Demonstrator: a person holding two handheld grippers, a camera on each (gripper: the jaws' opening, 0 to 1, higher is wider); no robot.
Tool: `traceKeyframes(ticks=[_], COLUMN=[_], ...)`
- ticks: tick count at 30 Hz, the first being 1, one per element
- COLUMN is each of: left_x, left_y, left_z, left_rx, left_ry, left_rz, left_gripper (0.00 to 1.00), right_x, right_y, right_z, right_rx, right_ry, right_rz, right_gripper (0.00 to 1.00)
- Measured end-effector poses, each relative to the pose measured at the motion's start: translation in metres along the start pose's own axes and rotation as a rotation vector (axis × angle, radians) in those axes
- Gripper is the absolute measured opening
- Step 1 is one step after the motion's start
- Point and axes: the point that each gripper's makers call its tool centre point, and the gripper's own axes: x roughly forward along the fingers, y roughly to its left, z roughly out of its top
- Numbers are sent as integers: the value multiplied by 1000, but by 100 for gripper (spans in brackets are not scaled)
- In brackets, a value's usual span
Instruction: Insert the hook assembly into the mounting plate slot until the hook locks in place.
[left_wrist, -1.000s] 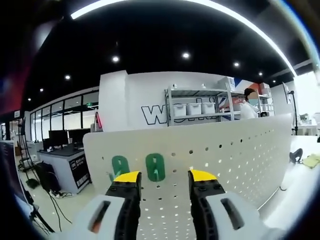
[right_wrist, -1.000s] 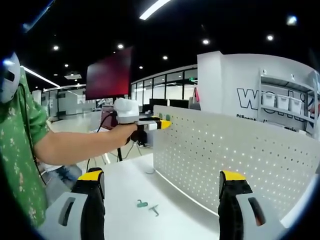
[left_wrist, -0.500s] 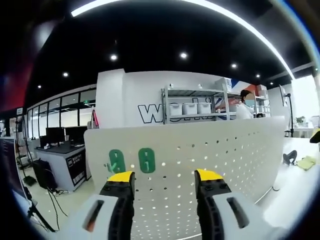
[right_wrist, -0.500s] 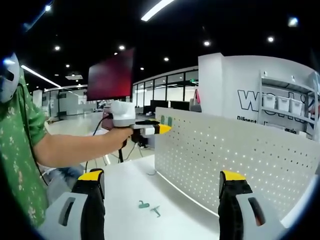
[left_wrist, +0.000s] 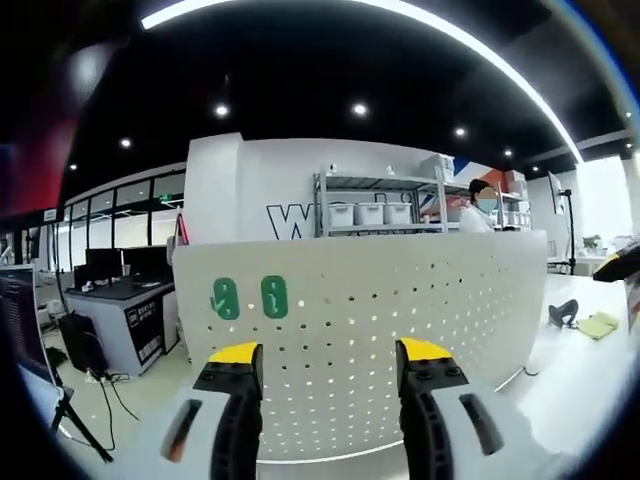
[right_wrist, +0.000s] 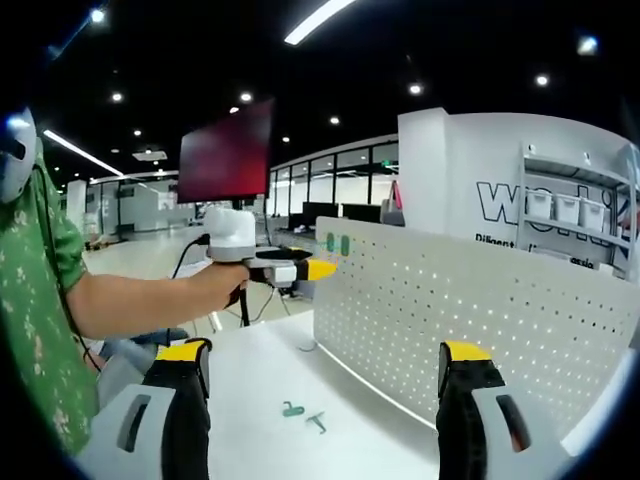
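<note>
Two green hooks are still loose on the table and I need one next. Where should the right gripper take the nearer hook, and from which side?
Judging from the right gripper view, grip the hook across its straight shank, coming down from above: it lies flat on the white table, so there is no side access. The second hook lies close beside it, so close the jaws away from that side. Finer shape is too small to tell.

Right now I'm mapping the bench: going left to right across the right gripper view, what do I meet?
Green sleeve → left gripper → two green hooks on the pegboard's top corner → white pegboard → shelf with bins.
</note>
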Motion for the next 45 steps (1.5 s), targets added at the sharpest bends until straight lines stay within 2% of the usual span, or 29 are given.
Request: traceKeyframes(ticks=[17, 27, 45], left_x=[-54, -81, -119], left_y=[-18, -27, -33], left_z=[-34, -42, -65], left_rx=[-33, -51, -61], left_ry=[59, 69, 116], left_rz=[-16, -20, -22], left_gripper=[54, 54, 53], right_x=[-15, -31, -44], right_y=[12, 15, 36], right_z=[-3, -6, -28], right_rx=[4, 10, 34], right_ry=[-6, -12, 23], right_rz=[5, -10, 5], right_gripper=[97, 97, 97])
